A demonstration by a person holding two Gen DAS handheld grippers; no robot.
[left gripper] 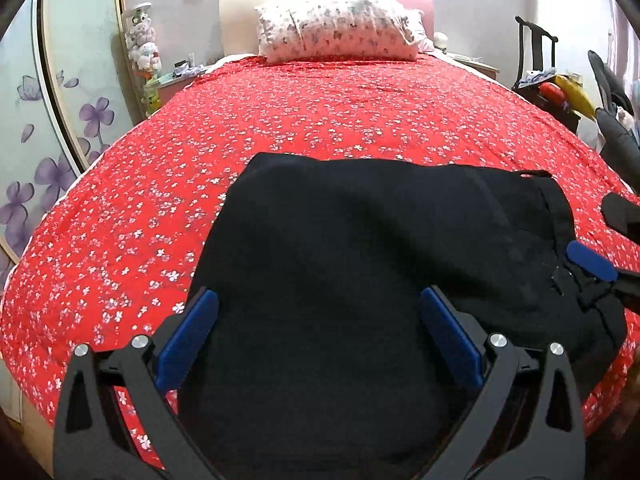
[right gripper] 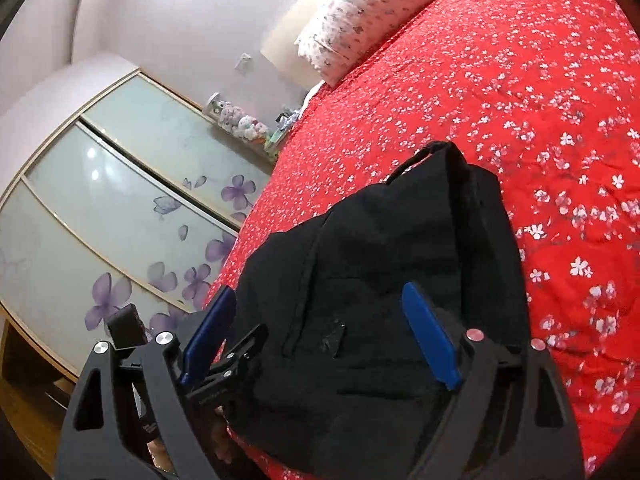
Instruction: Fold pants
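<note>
The black pants (left gripper: 360, 248) lie in a folded bundle on the red flowered bedspread (left gripper: 280, 120) near the bed's front edge. My left gripper (left gripper: 318, 304) is open, its blue pads spread wide just above the near part of the pants. My right gripper (right gripper: 316, 300) is open too, its pads astride the waistband end of the pants (right gripper: 392, 248). One blue pad of the right gripper shows at the right edge of the left wrist view (left gripper: 592, 260), at the pants' right end. Neither gripper holds cloth.
A flowered pillow (left gripper: 340, 28) lies at the head of the bed. A wardrobe with purple flower doors (right gripper: 120, 220) stands along the left side. A nightstand with stuffed toys (left gripper: 144, 48) and a chair with clutter (left gripper: 560, 88) flank the bed.
</note>
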